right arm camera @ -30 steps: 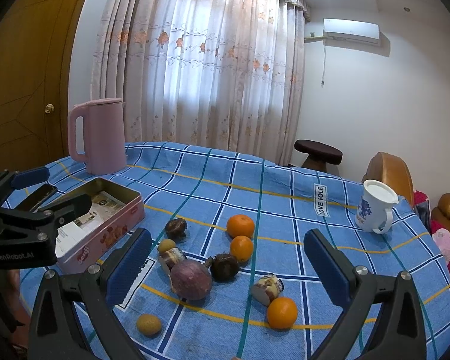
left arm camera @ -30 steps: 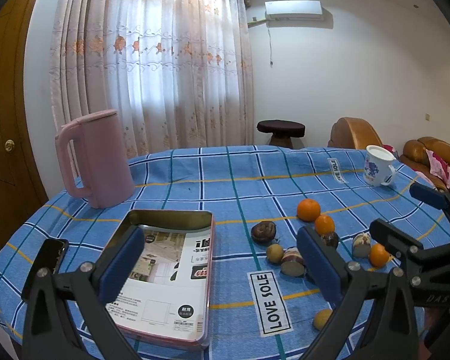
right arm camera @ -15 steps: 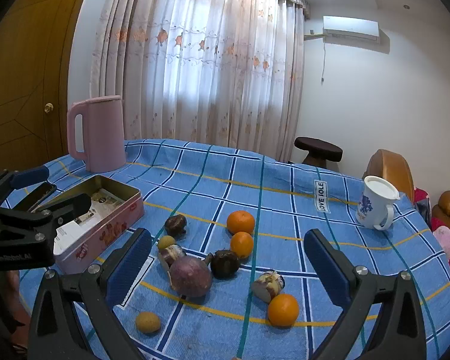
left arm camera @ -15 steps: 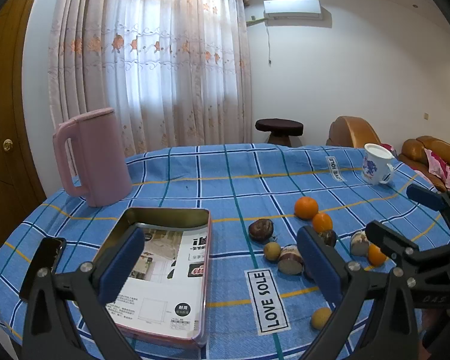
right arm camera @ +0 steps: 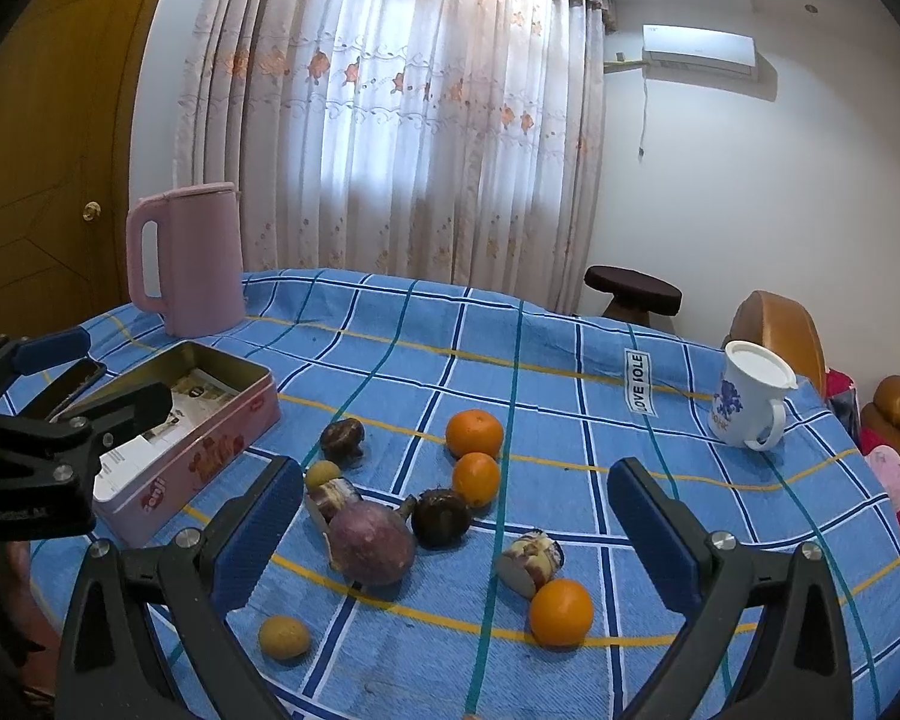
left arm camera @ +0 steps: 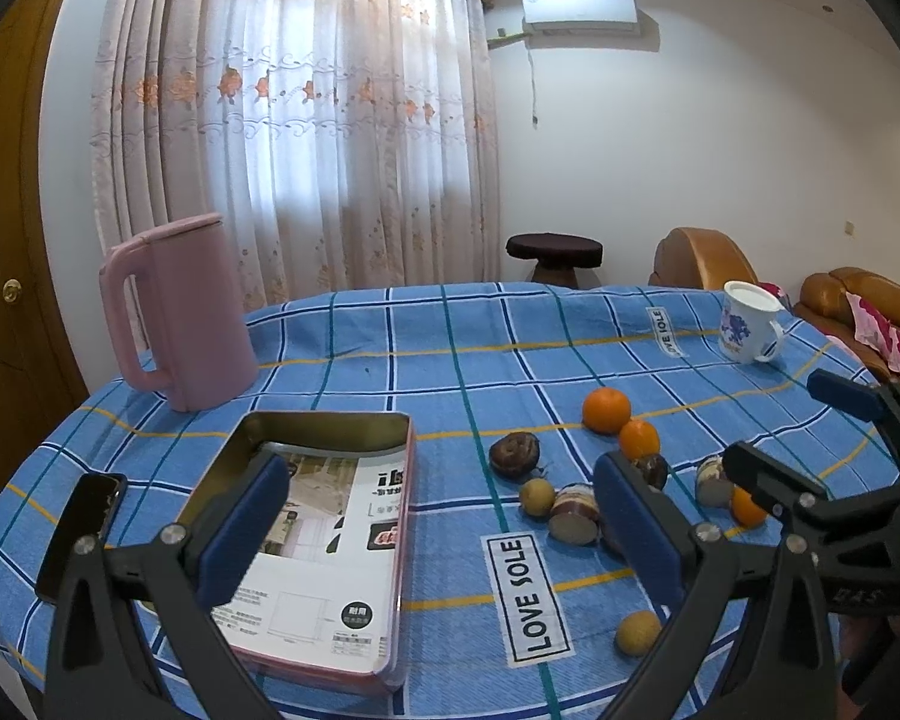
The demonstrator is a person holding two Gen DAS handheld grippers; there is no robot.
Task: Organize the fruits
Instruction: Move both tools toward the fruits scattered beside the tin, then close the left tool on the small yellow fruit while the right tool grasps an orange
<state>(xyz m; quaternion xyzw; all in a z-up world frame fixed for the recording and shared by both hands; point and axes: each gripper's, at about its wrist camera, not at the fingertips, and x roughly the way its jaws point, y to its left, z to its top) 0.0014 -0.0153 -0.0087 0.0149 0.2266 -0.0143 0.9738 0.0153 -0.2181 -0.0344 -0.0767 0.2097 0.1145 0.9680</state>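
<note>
Fruit lies scattered on the blue checked tablecloth (right arm camera: 570, 420): three oranges (right arm camera: 474, 432) (right arm camera: 561, 611), a large purple fruit (right arm camera: 371, 543), dark round fruits (right arm camera: 441, 517), cut halves (right arm camera: 533, 558) and small yellow-brown fruits (right arm camera: 284, 636). An open pink tin (right arm camera: 222, 432) lined with a printed leaflet sits to their left. My right gripper (right arm camera: 456, 531) hangs open above the fruit cluster, holding nothing. My left gripper (left arm camera: 444, 525) is open over the tin's (left arm camera: 330, 516) right edge, also holding nothing. The orange pair (left arm camera: 606, 410) and a dark fruit (left arm camera: 513, 453) show in the left wrist view.
A pink kettle (left arm camera: 177, 312) stands at the far left, and a white mug with blue flowers (right arm camera: 744, 396) at the far right. A dark phone (left arm camera: 81, 534) lies left of the tin near the table edge. A stool (left arm camera: 553, 252) and sofa (left arm camera: 858, 300) stand beyond.
Both views have shifted only slightly; the fruit and the tin lie where they were. Both grippers have stayed open.
</note>
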